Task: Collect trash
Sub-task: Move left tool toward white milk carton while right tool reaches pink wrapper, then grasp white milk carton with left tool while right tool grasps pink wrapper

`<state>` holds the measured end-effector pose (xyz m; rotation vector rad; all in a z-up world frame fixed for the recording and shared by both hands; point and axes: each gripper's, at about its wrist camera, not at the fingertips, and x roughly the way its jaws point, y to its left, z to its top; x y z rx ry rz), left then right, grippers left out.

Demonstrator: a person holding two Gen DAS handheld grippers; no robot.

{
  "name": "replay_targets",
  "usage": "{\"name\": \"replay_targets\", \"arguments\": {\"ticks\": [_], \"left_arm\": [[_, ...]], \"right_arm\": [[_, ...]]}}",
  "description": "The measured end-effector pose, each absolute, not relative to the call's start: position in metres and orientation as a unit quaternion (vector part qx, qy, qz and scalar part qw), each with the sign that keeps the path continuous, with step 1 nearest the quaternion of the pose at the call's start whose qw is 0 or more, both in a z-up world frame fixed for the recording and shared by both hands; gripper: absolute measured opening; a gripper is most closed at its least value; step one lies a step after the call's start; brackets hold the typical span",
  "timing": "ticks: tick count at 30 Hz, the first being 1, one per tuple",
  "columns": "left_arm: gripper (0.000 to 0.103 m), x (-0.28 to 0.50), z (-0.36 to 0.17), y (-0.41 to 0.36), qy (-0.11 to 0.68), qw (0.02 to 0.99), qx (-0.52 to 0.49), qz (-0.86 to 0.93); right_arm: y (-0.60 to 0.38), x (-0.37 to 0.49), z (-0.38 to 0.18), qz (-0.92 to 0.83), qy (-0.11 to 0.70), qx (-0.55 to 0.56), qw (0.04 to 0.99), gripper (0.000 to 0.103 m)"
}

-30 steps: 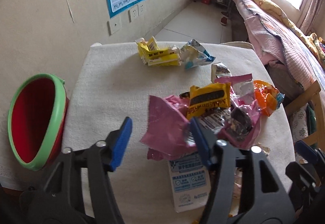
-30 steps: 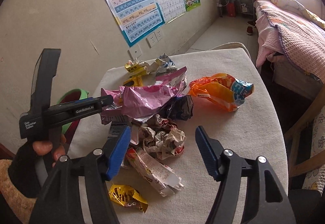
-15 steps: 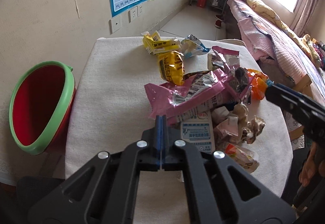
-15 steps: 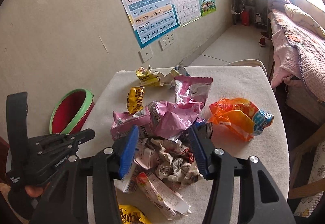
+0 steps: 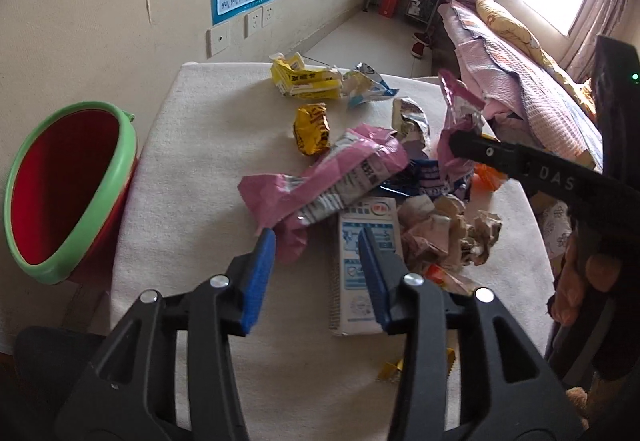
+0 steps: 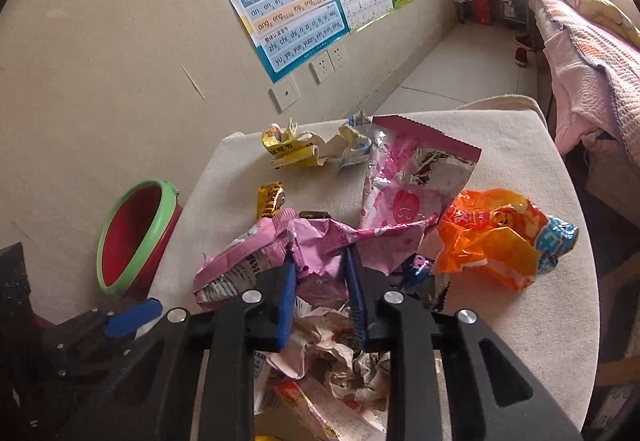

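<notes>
Wrappers are piled on a cloth-covered table (image 5: 192,169). My left gripper (image 5: 316,241) hovers over the near edge of the pile with its jaws opening. The torn end of a pink and silver wrapper (image 5: 340,173) lies just off its left pad, untouched, and a white and blue carton (image 5: 364,261) lies under its right finger. My right gripper (image 6: 320,273) is shut on the crumpled lower part of a pink snack bag (image 6: 400,181), which stands up from the pile. A red bin with a green rim (image 5: 72,193) stands off the table's left edge.
A yellow wrapper (image 5: 312,129), a yellow box (image 5: 308,81) and a blue and white wrapper (image 5: 368,85) lie farther back. An orange bag (image 6: 496,237) sits at the right, crumpled paper (image 5: 448,233) near the front. A bed (image 5: 520,73) runs along the right.
My left gripper, shut half a second ago, has opened again over the pile's near edge. My right gripper has moved forward and closed on the pink snack bag.
</notes>
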<state>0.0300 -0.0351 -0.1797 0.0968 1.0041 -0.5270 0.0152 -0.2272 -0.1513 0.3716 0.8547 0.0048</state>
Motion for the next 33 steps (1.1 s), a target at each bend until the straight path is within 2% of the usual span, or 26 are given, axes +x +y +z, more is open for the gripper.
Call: {"name": "replay_targets", "arguments": {"ticks": [5, 9, 12, 15, 18, 20, 21, 29, 33], "left_arm": [[0.043, 0.019, -0.207, -0.066, 0.512, 0.808, 0.069, -0.284], [0.066, 0.013, -0.218, -0.078, 0.516, 0.801, 0.089, -0.291], [0.067, 0.015, -0.225, -0.085, 0.528, 0.793, 0.101, -0.288], [0.073, 0.011, -0.228, -0.089, 0.527, 0.79, 0.109, -0.292], [0.073, 0.012, -0.237, -0.089, 0.535, 0.786, 0.115, -0.288], [0.069, 0.014, -0.239, -0.083, 0.544, 0.782, 0.091, -0.292], [0.054, 0.015, -0.238, -0.08, 0.544, 0.783, 0.086, -0.288], [0.053, 0.015, -0.229, -0.065, 0.551, 0.776, 0.06, -0.301], [0.054, 0.015, -0.228, -0.061, 0.544, 0.788, 0.098, -0.272]], "right_arm": [[-0.225, -0.02, -0.127, 0.005, 0.374, 0.173, 0.911, 0.023], [-0.22, -0.038, -0.128, 0.001, 0.374, 0.176, 0.91, 0.023], [-0.22, -0.042, -0.131, 0.001, 0.38, 0.183, 0.907, 0.023], [-0.22, -0.044, -0.128, 0.002, 0.375, 0.181, 0.909, 0.023], [-0.219, -0.045, -0.127, 0.002, 0.371, 0.18, 0.911, 0.023], [-0.218, -0.046, -0.127, 0.002, 0.372, 0.178, 0.911, 0.023], [-0.217, -0.047, -0.126, 0.002, 0.371, 0.178, 0.911, 0.023], [-0.216, -0.048, -0.125, 0.003, 0.37, 0.176, 0.912, 0.023], [-0.218, -0.048, -0.128, 0.004, 0.372, 0.178, 0.911, 0.024]]}}
